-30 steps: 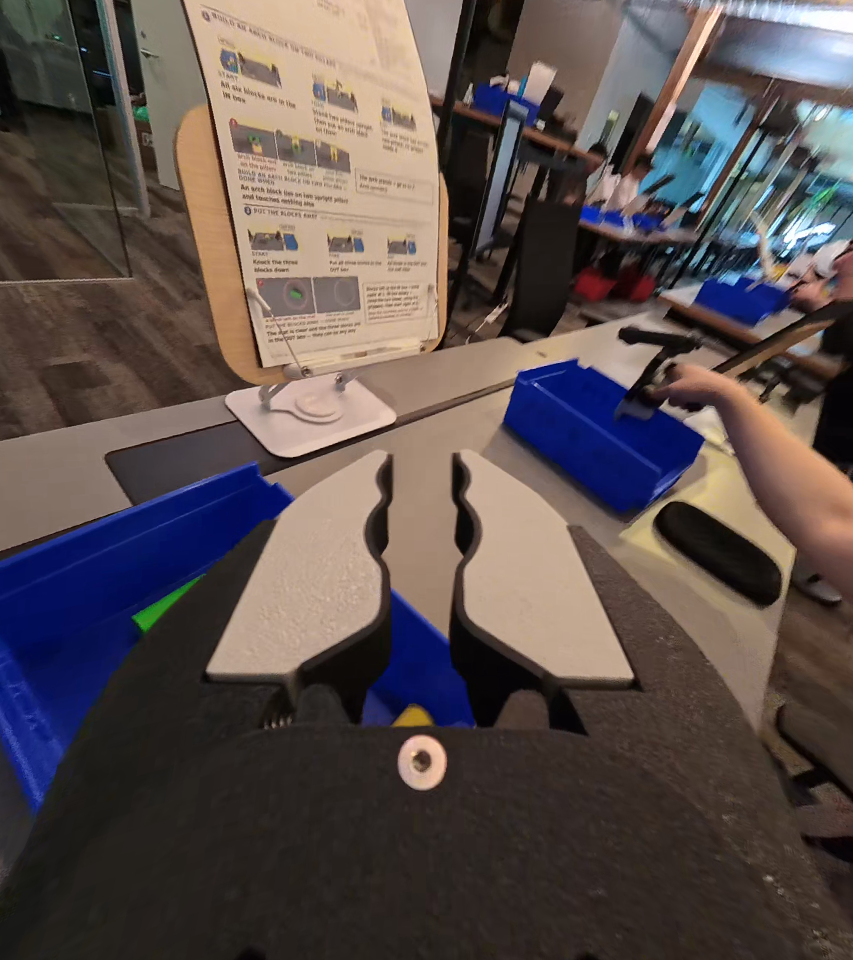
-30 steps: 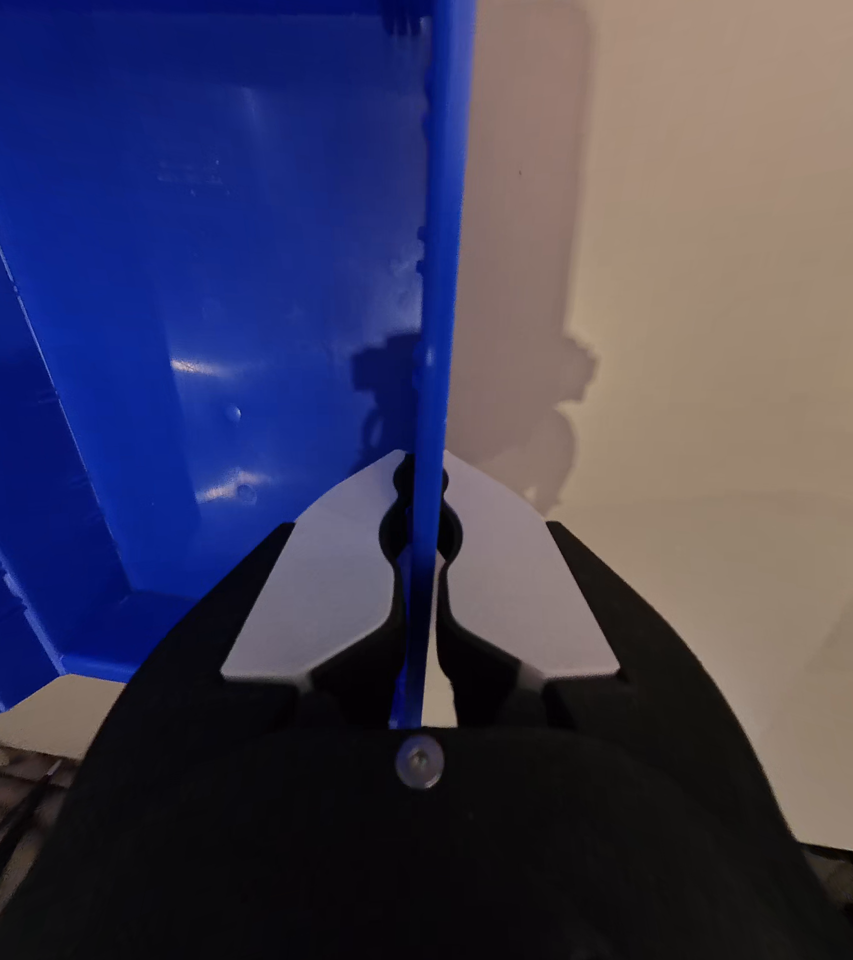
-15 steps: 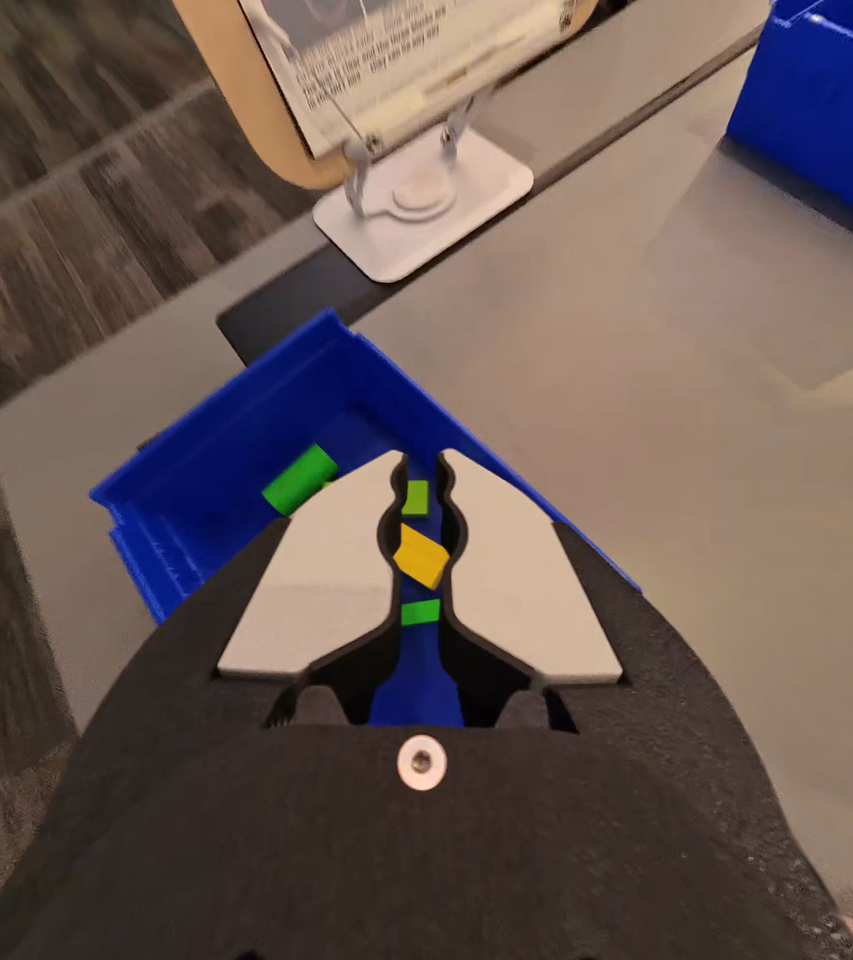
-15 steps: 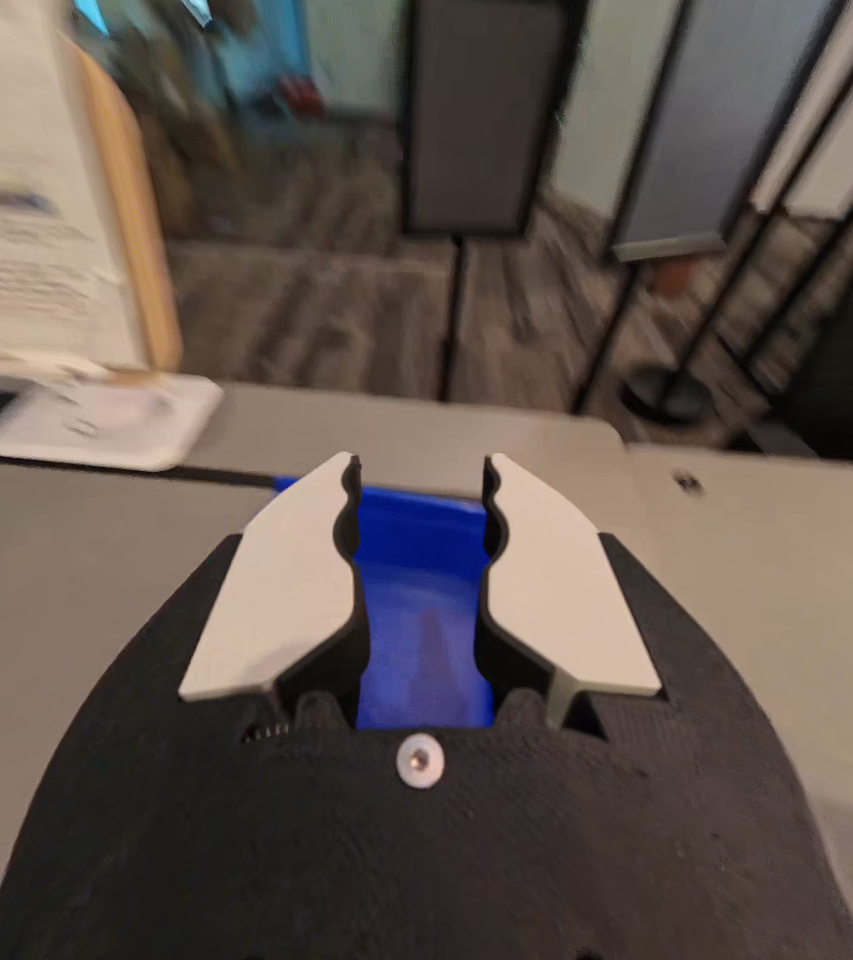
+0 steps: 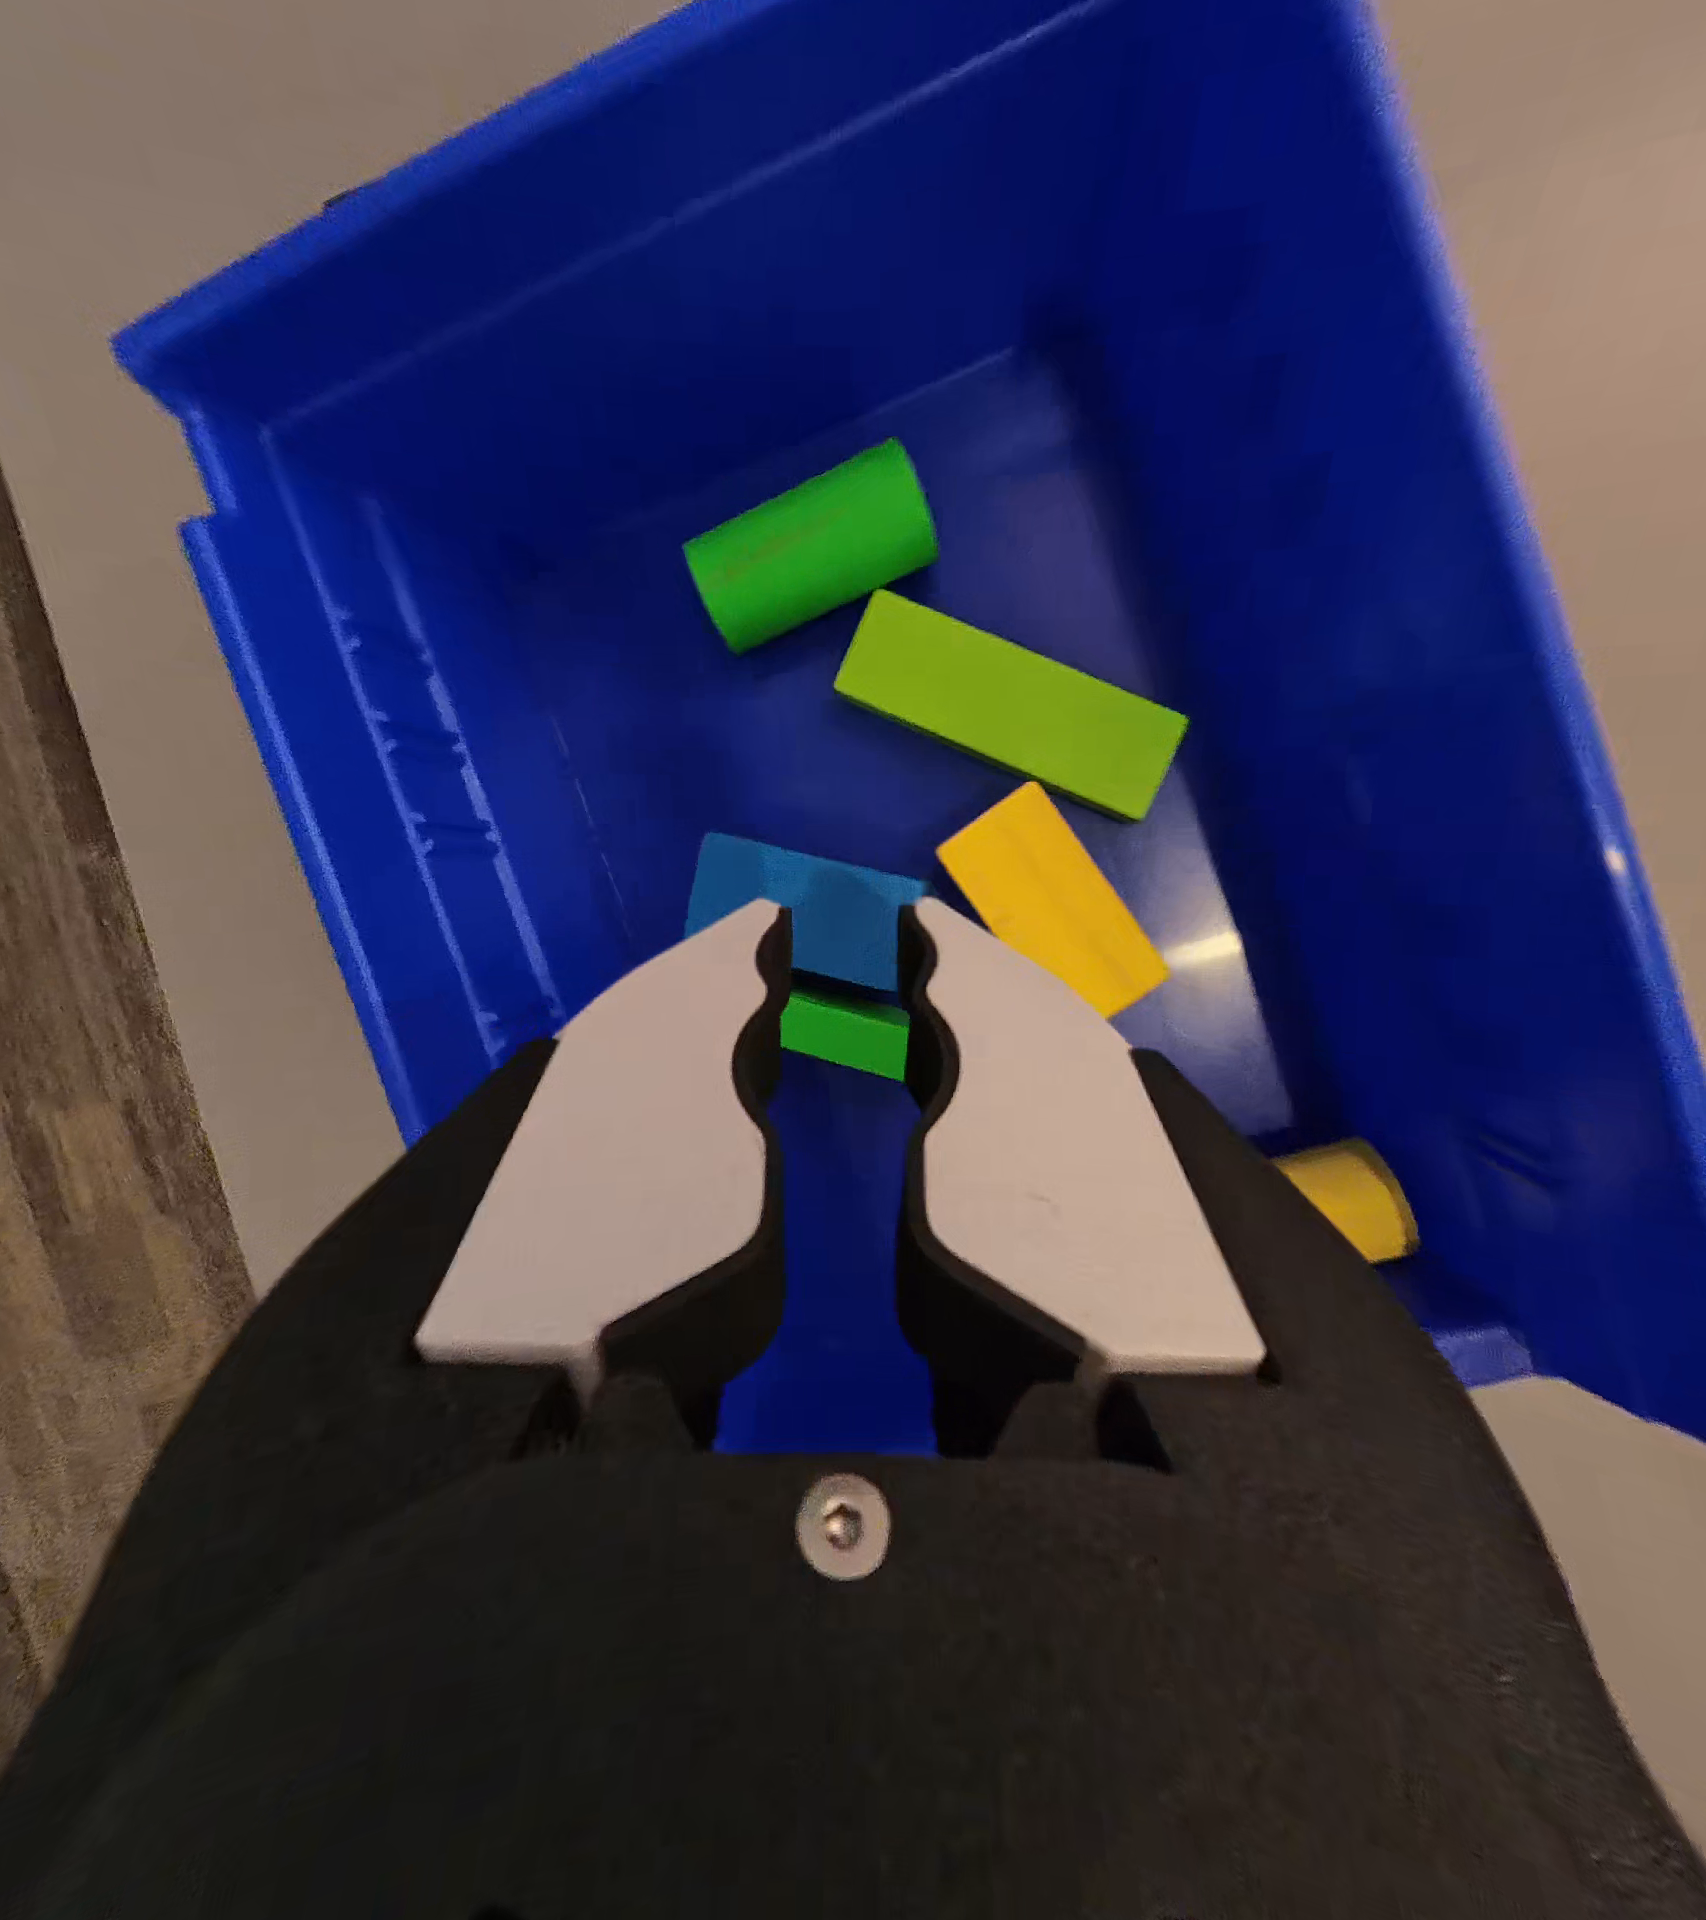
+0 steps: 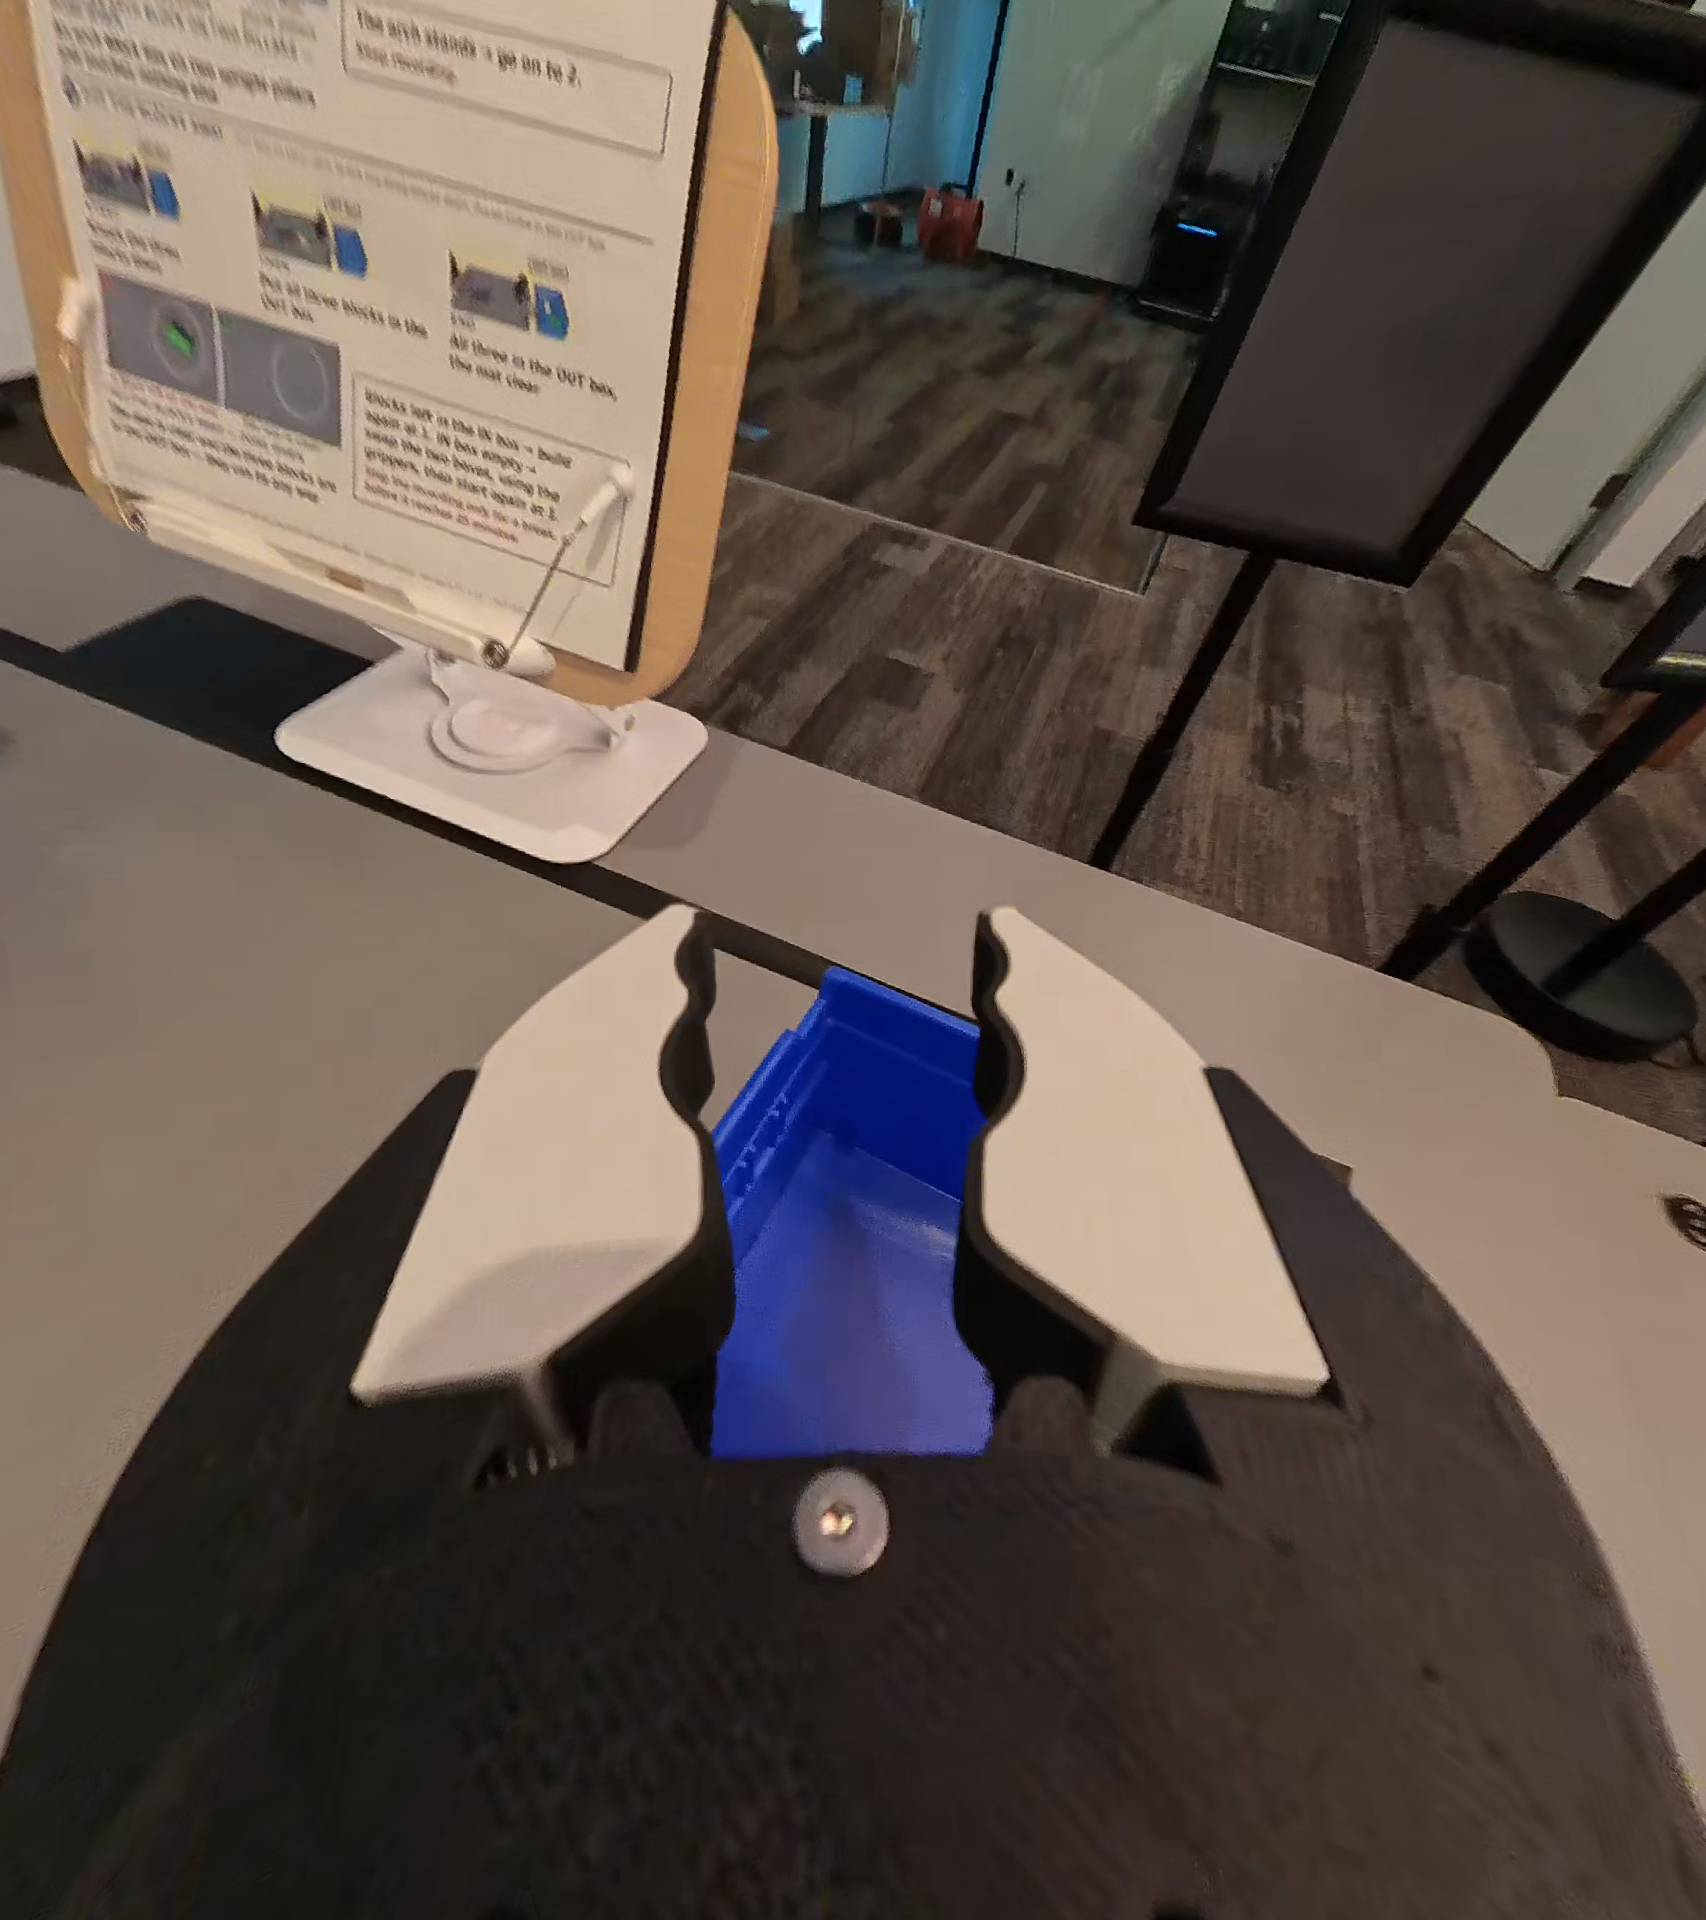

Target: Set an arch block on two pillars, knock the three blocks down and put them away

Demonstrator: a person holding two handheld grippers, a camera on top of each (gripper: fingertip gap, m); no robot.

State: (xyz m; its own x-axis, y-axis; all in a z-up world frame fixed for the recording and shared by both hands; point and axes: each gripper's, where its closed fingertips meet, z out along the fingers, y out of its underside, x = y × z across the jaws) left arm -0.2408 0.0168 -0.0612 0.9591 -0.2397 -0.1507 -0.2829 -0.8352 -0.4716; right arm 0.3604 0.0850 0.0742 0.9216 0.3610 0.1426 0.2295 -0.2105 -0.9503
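The left claw [image 5: 836,940] hung narrowly parted, holding nothing, over the blue plastic bin [image 5: 1451,582] of 6 coloured blocks; the right claw [image 6: 841,940] gaped wide, empty, above another blue plastic bin [image 6: 854,1226].

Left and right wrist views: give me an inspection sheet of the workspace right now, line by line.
Surface: grey table, bare where visible.
Job's things: blue bin holds six blocks lying loose: green cylinder, lime bar, yellow block, blue block, small green block, yellow cylinder. Second blue bin looks empty where visible.
Clutter: instruction board on a white stand.
Grippers: left gripper open above the blue block, holding nothing; right gripper open above the second bin.
Cables: nothing seen.
Surroundings: wood-look floor, dark panels on stands.
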